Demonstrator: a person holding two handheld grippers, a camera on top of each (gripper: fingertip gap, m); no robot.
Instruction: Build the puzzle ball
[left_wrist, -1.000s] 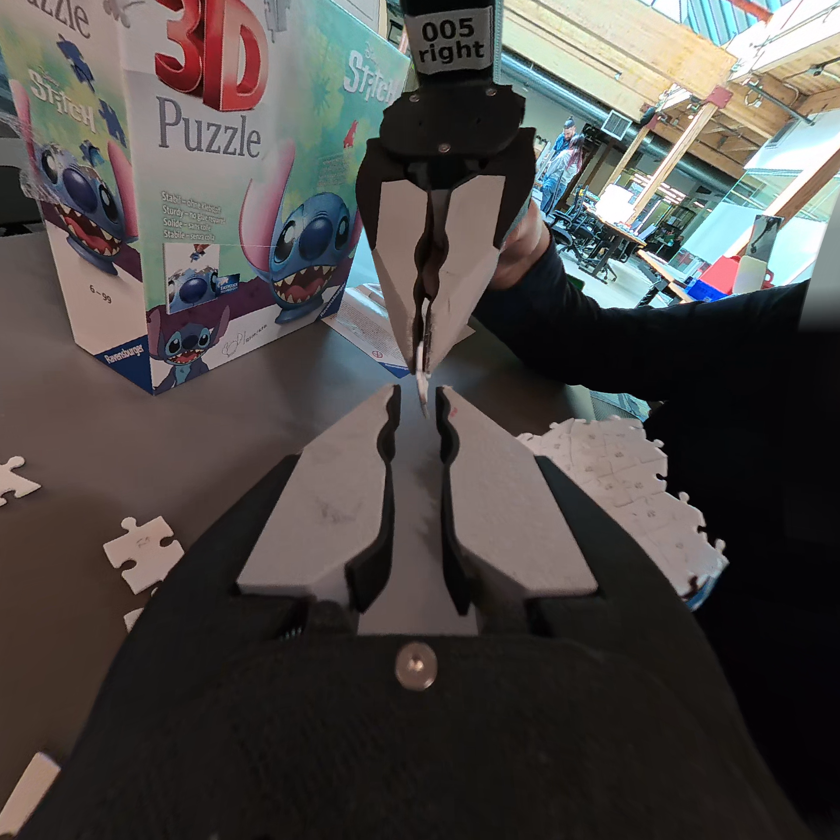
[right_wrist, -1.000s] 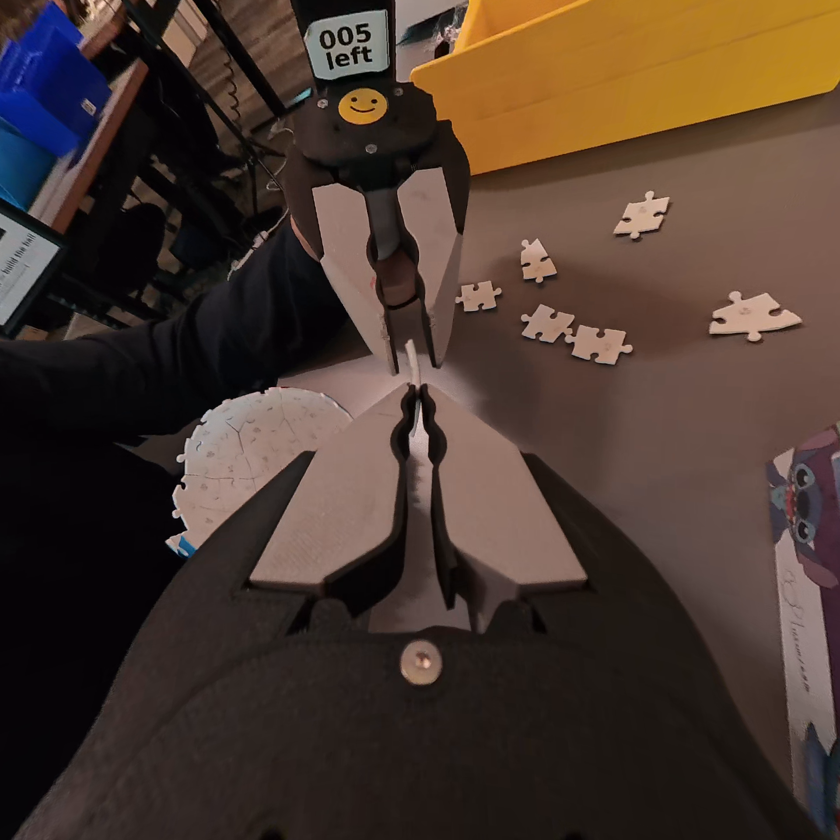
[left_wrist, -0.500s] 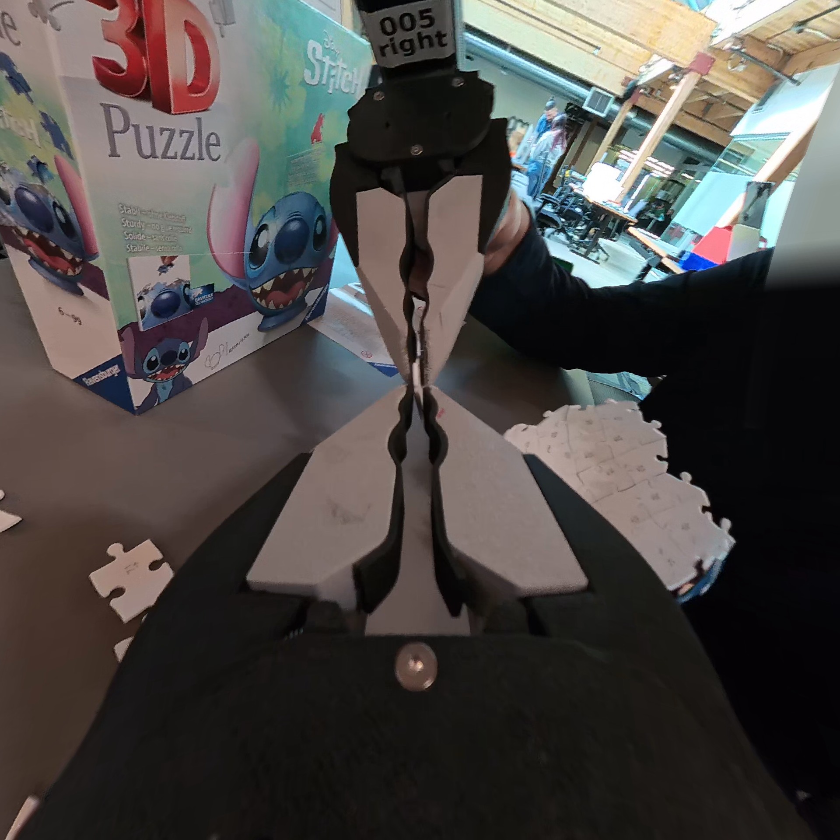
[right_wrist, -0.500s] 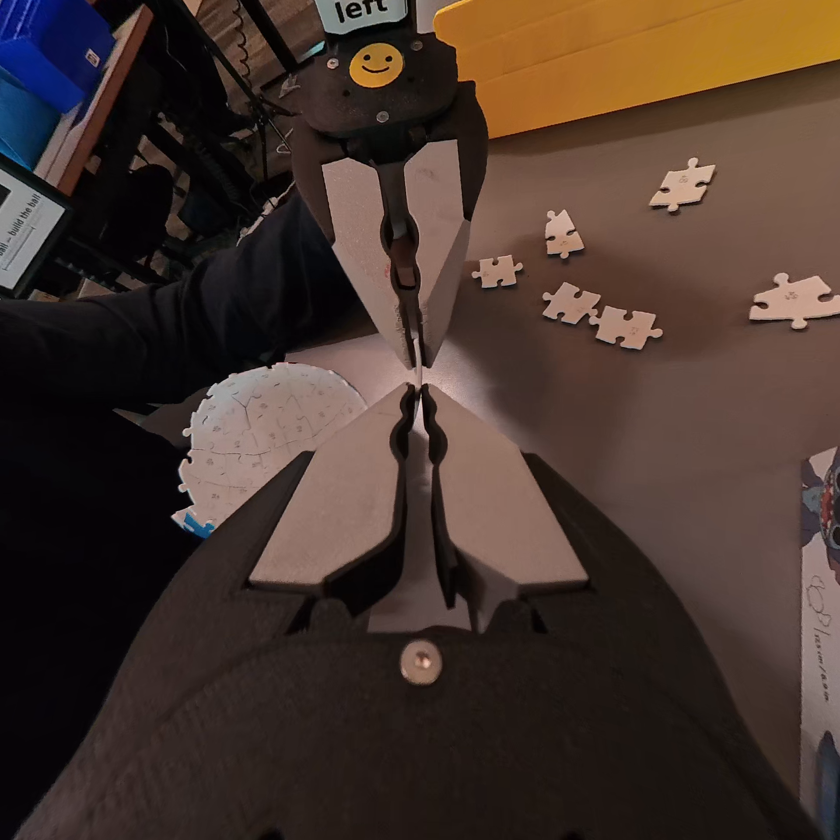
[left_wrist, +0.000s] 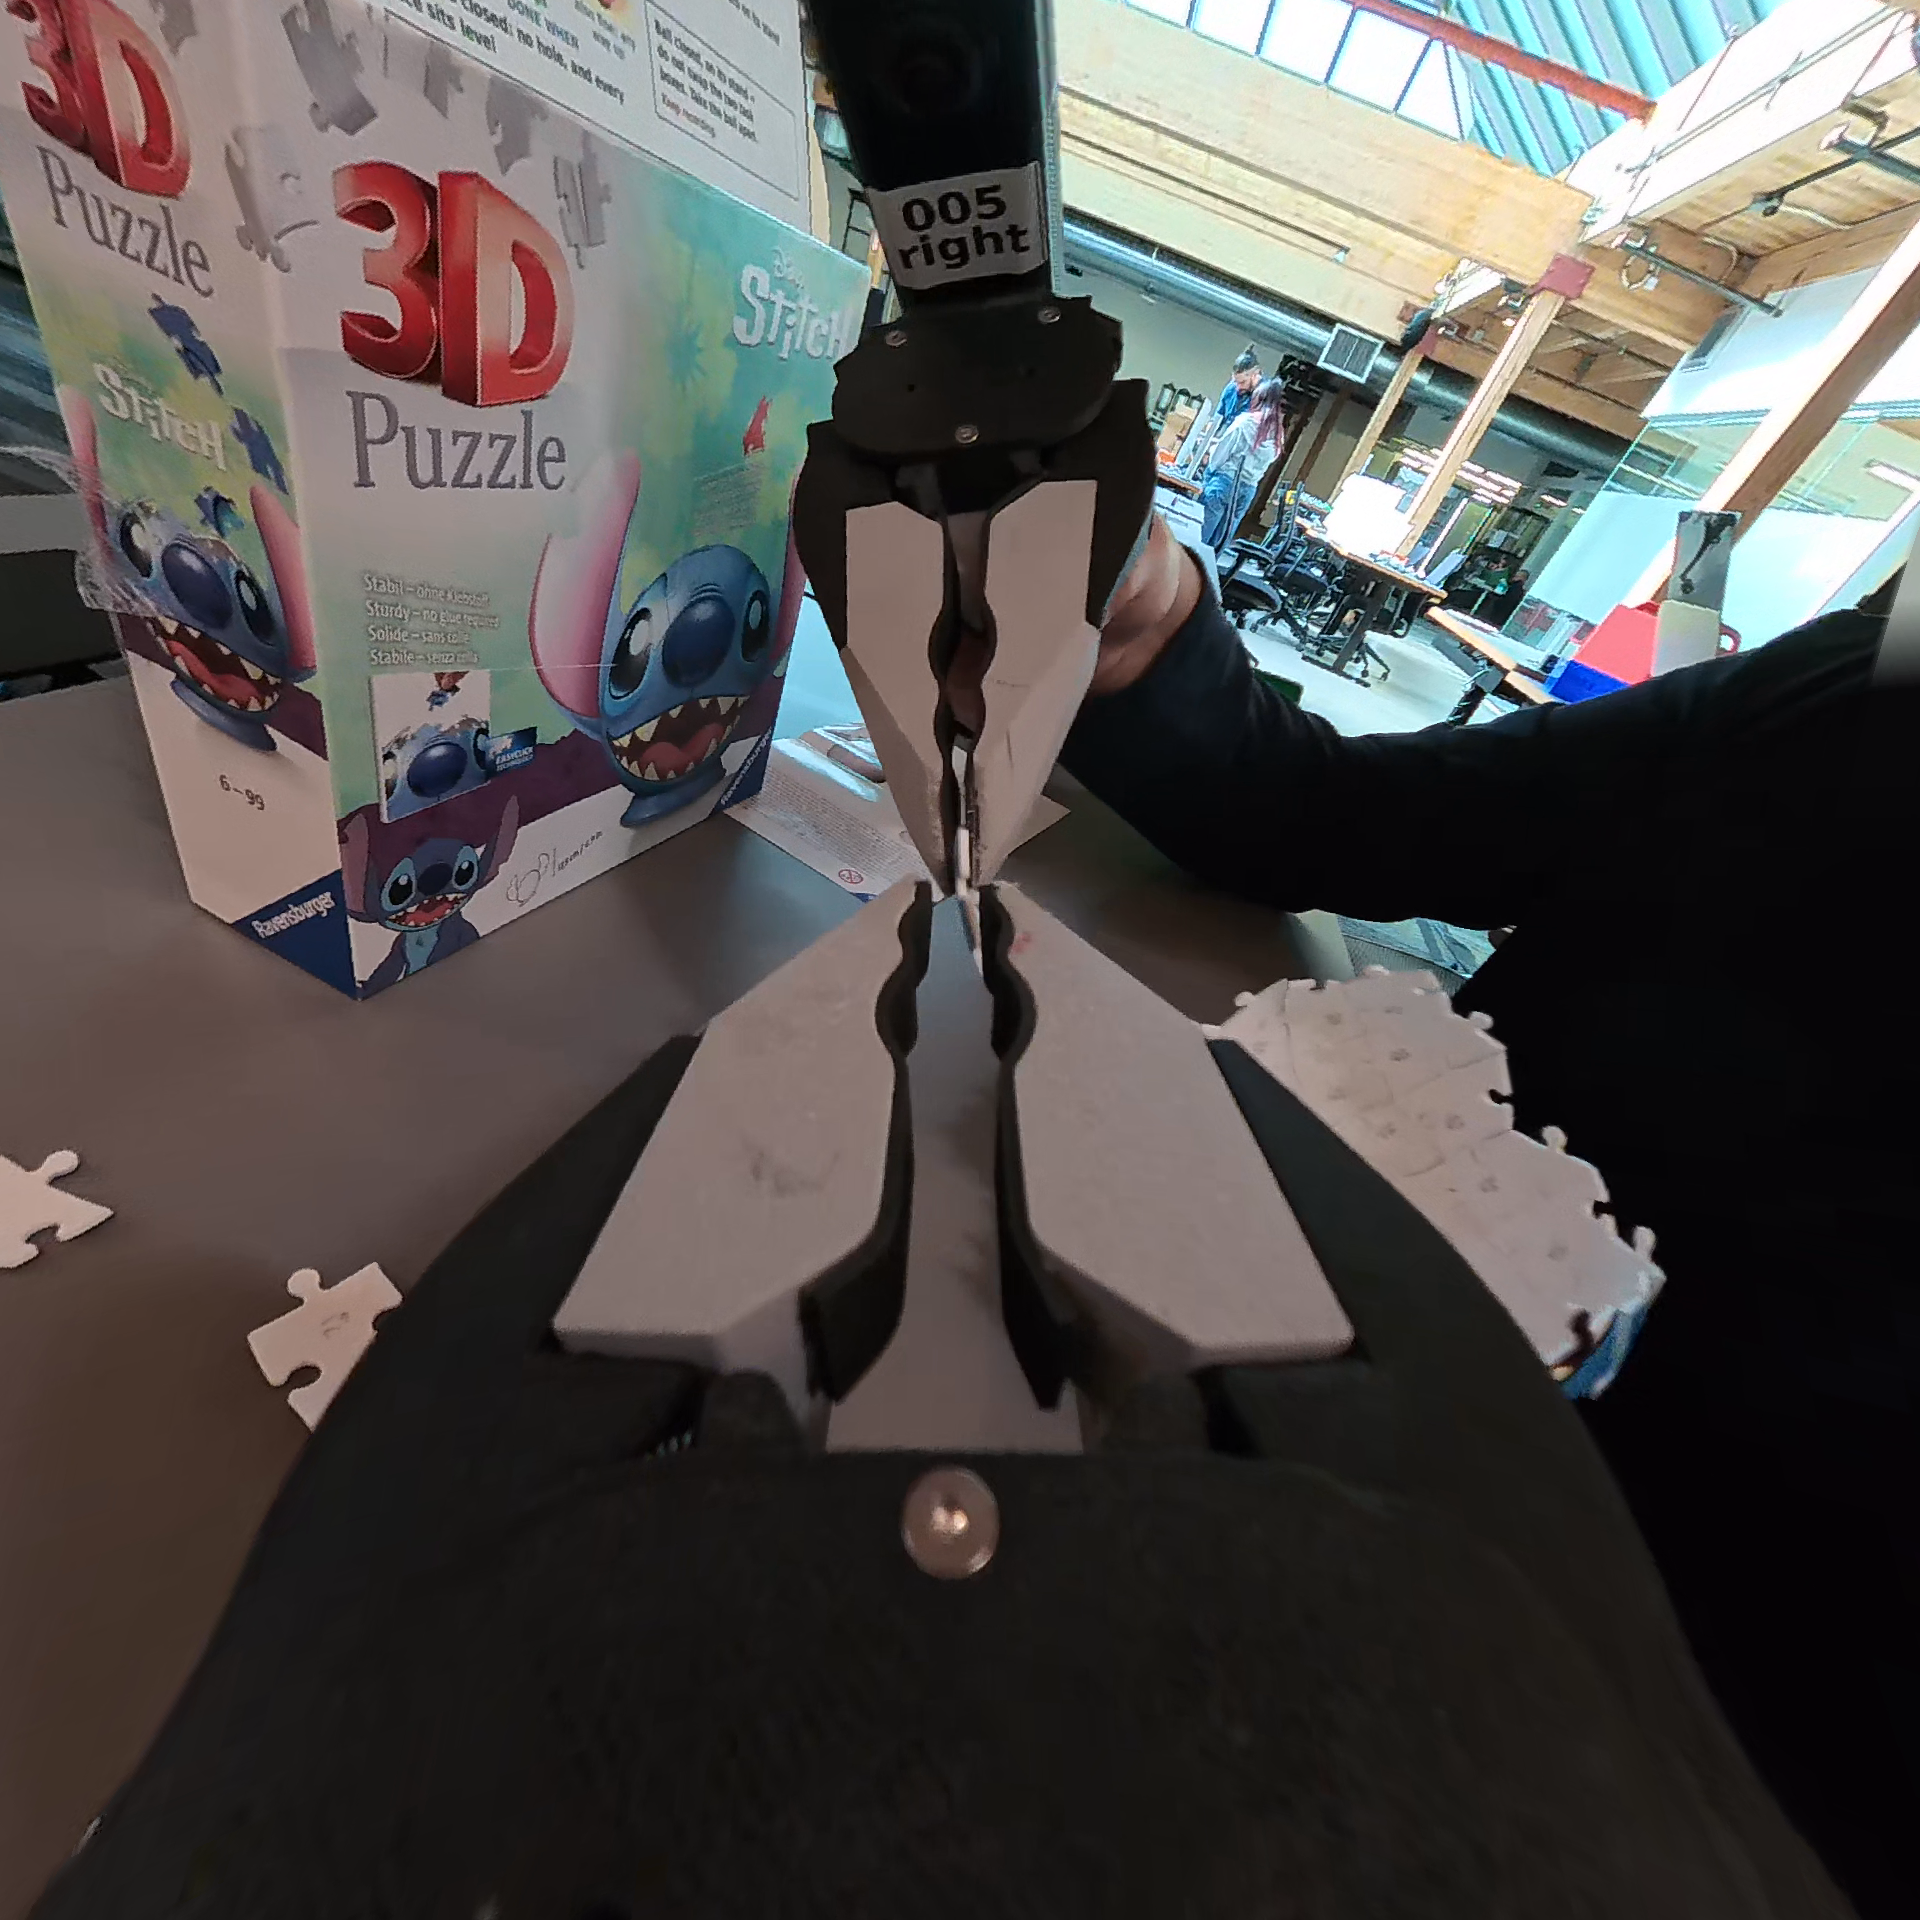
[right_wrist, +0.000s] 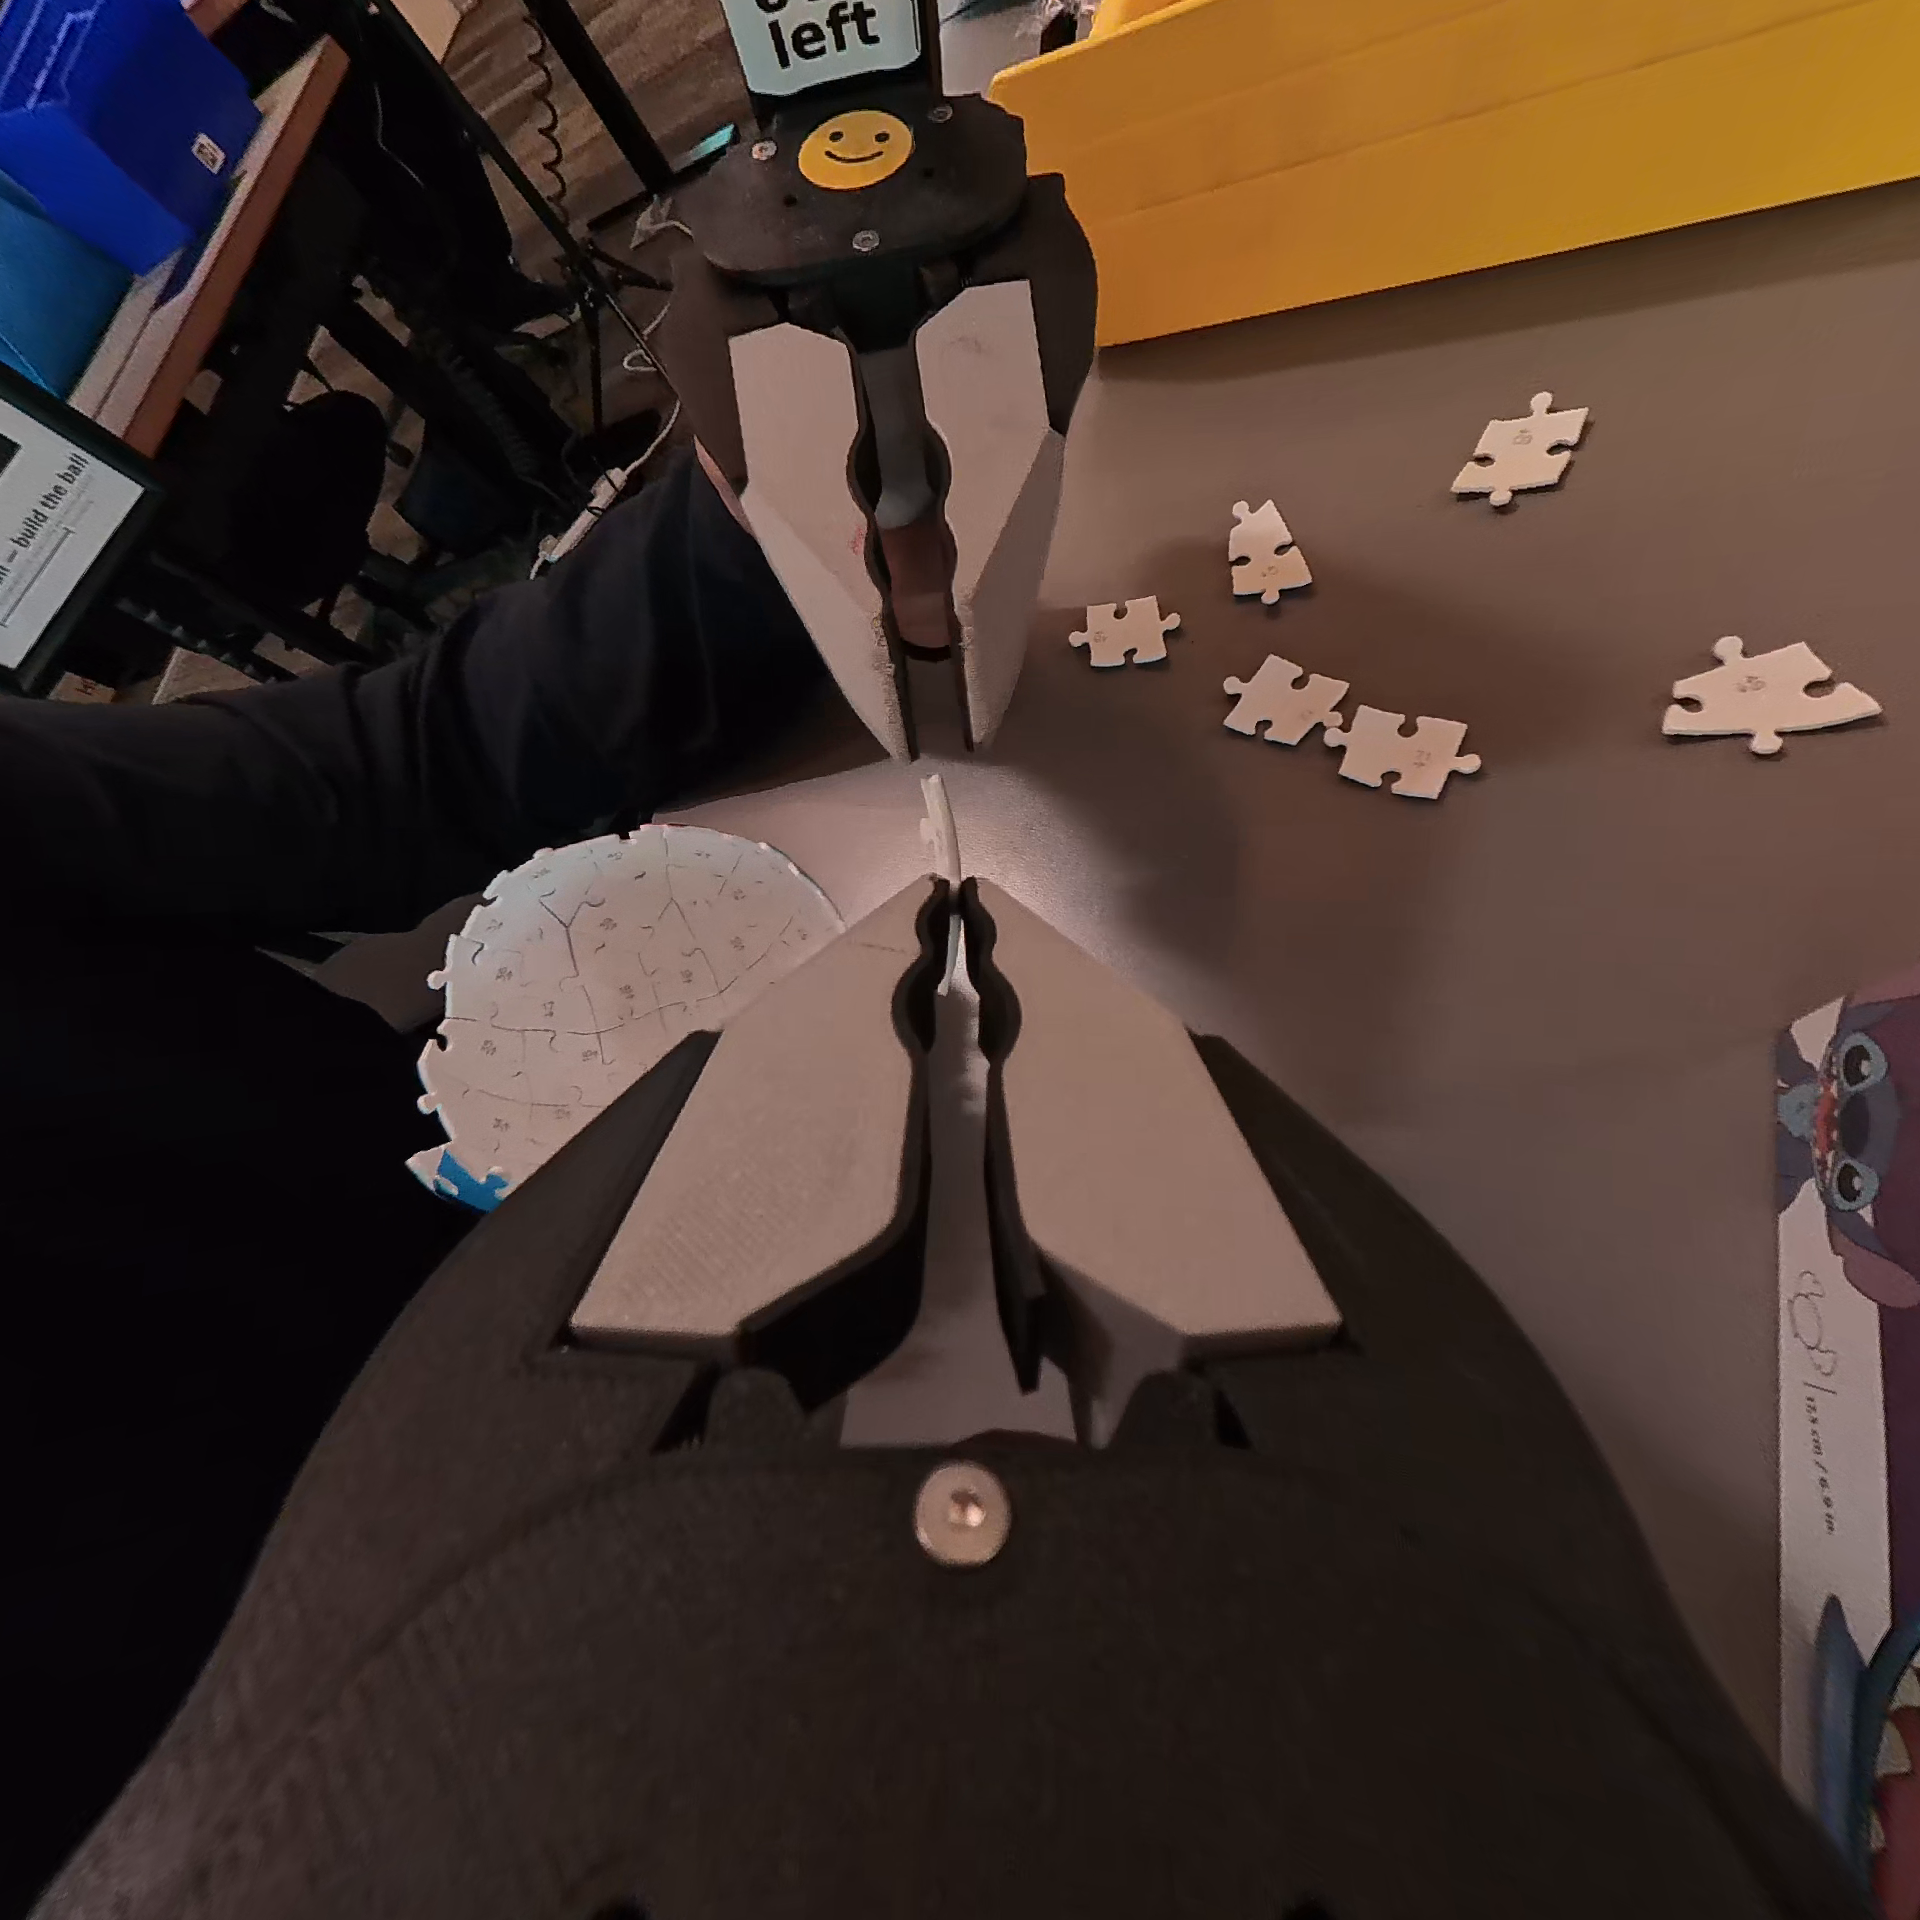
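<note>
My right gripper is shut on a white puzzle piece, held edge-on above the table. The piece sticks out past its fingertips. My left gripper faces it tip to tip, with its jaws a little apart. In the right wrist view the left gripper sits just beyond the piece's free end without gripping it. In the left wrist view the right gripper comes down from above with the piece between its fingers. The half-built white puzzle ball shell lies on the table beside both grippers, and also shows in the left wrist view.
The tall puzzle box stands at the back left. Loose white pieces lie on the grey table. A yellow bin stands at the far edge. A printed sheet lies at the right. The person's dark sleeves cross near the shell. Only a small space, under 4 cm, lies between the two pairs of fingers.
Half a second ago my left gripper was closed near the piece's free end. Now its jaws have parted and it has drawn slightly back. The right gripper still holds the piece.
</note>
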